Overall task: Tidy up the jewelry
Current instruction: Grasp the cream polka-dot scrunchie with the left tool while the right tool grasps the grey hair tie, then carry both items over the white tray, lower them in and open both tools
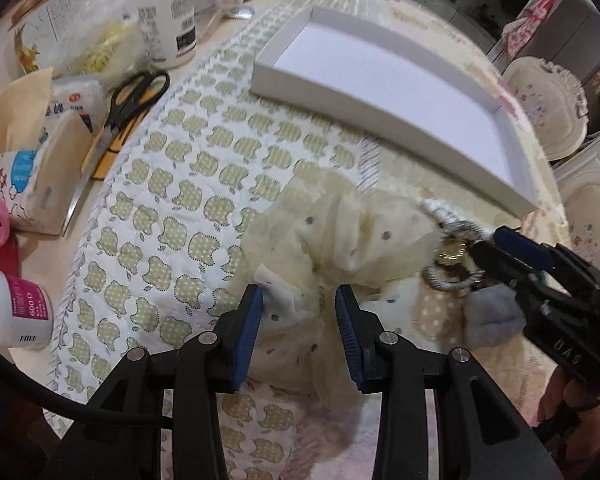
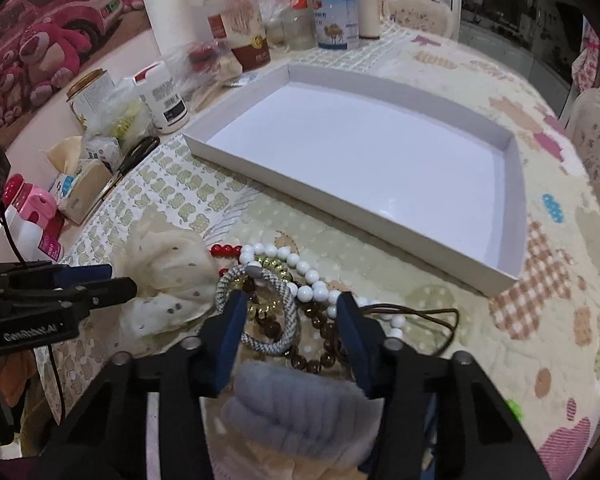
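A heap of jewellery lies on the quilted cloth in front of a shallow white tray (image 2: 320,196) with nothing in it. My left gripper (image 1: 300,312) stands open, pointing down, and a cream mesh scrunchie (image 1: 340,232) lies between its fingers. My right gripper (image 2: 294,312) is open over a grey-white braided hair tie (image 2: 290,320), brown beads (image 2: 320,360) and a gold piece. White beads (image 2: 312,276) and red beads (image 2: 224,250) lie just beyond. A grey fluffy scrunchie (image 2: 296,404) sits under the right gripper's base. The two grippers are side by side.
Black scissors (image 1: 128,108), a tissue pack (image 1: 32,184), white bottles (image 1: 168,20) and tins crowd the table's left side. Jars and a paper roll (image 2: 172,20) stand behind the tray. A pale chair (image 1: 548,108) is past the table's right edge.
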The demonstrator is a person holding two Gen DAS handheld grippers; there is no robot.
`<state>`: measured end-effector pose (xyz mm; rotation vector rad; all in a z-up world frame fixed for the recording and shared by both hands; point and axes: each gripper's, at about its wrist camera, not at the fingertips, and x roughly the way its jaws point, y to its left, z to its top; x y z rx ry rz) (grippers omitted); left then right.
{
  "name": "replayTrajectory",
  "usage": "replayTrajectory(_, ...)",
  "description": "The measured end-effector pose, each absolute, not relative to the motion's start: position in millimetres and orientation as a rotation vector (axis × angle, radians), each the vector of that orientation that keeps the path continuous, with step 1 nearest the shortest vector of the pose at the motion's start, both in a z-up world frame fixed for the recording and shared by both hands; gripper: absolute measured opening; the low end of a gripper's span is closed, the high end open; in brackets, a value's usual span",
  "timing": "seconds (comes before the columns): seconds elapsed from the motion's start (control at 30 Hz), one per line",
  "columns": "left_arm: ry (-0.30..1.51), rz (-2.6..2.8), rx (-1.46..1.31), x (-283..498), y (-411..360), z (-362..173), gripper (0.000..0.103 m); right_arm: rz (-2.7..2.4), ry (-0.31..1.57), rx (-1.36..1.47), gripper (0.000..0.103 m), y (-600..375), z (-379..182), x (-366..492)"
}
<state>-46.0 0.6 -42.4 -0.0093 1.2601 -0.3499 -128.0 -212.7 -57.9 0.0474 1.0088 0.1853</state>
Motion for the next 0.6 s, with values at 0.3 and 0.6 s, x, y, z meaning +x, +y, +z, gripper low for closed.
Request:
replayTrajectory(0.3,1.238,-0.363,-0.049,-42,6,-44,0.004,0.277,1.009,0.132,0.007,-220,-57,-127)
replayTrajectory(0.6,1.168,-0.401,-0.083,-38,15,3,0.001,0.255,0.915,0.207,0.007,-244,-10,-135)
